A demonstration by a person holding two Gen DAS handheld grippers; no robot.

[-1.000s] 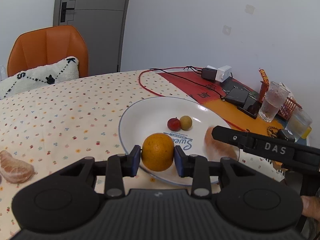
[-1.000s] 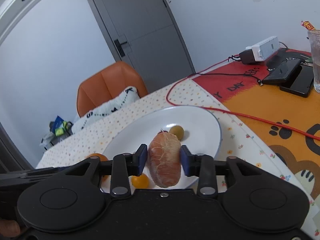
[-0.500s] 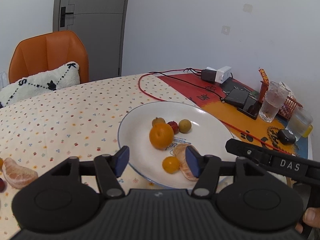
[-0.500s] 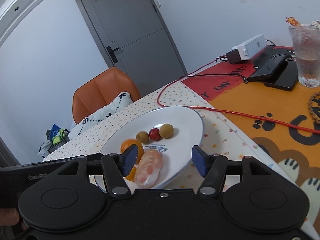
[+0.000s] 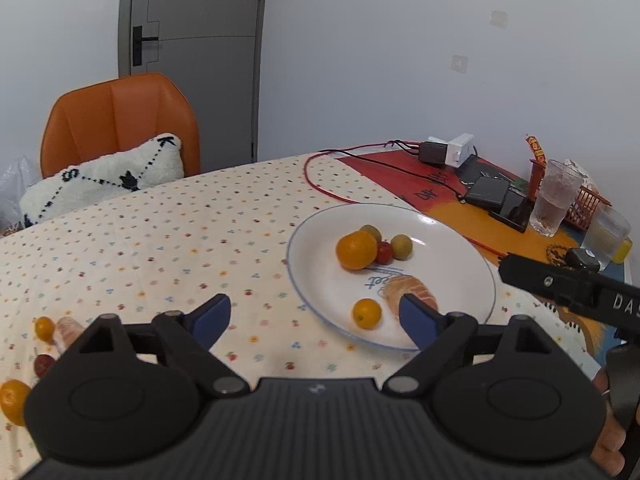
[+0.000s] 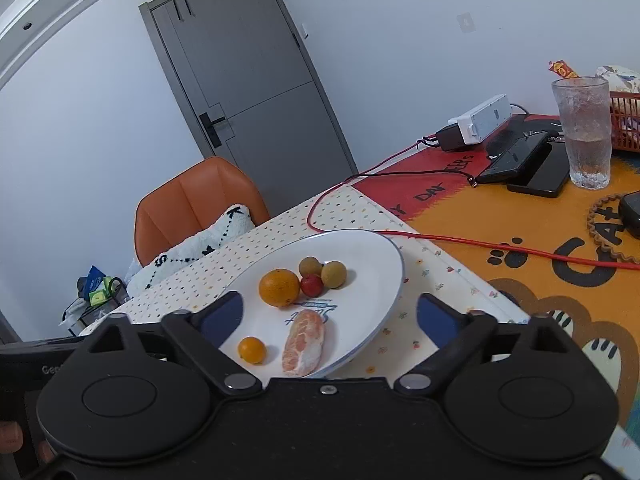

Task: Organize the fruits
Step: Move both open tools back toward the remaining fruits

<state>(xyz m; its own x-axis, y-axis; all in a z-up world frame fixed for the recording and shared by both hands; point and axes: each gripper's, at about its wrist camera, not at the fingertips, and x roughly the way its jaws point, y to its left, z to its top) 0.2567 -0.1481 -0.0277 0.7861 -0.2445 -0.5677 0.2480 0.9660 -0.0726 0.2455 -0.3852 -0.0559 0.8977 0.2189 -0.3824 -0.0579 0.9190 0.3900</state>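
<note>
A white plate point(image 5: 452, 236) on the dotted tablecloth holds an orange point(image 5: 356, 250), a small red fruit point(image 5: 385, 252), two tan round fruits point(image 5: 401, 246), a small yellow-orange fruit point(image 5: 366, 313) and a peeled citrus segment point(image 5: 412, 292). My left gripper point(image 5: 316, 314) hovers at the plate's near-left rim, its jaws opening wide with nothing pressed between them. My right gripper point(image 6: 332, 316) is over the plate's point(image 6: 384, 248) near edge, jaws also opening. The segment point(image 6: 304, 342) and the orange point(image 6: 279, 287) lie free on the plate. Loose fruits point(image 5: 44, 328) lie at the far left.
Right of the plate lie a red cable point(image 6: 480, 244), dark phones point(image 6: 520, 160), a power strip point(image 6: 480, 120), a glass of water point(image 6: 584, 132) and a red basket. An orange chair point(image 5: 120, 120) with a white cushion point(image 5: 104, 176) stands behind the table.
The left gripper let go of the orange and the right let go of the peeled segment; both fruits now rest on the plate. Both grippers opened wide and drew back.
</note>
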